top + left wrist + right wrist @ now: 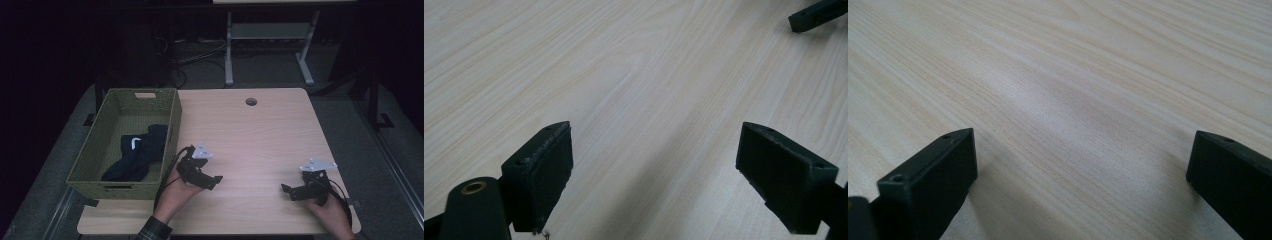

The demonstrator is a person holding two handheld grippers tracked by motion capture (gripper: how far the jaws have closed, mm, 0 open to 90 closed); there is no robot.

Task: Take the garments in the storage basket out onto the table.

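Observation:
A green woven basket [117, 185] stands on the left part of the light wooden table [250, 135]. Dark navy clothing [137, 155] with a small white mark lies inside it. My left gripper [216, 181] rests low over the table just right of the basket, held in a hand, jaws wide apart with bare wood between them [654, 150]. My right gripper [286, 191] sits near the front right of the table, also open over bare wood [1080, 165]. A black tip of the right gripper [819, 14] shows at the top right of the left gripper view.
A round cable hole [251, 102] sits near the table's far edge. Behind the table stand a white desk frame [270, 45] and cables on the dark floor. The basket's right wall [172, 135] is close to my left gripper.

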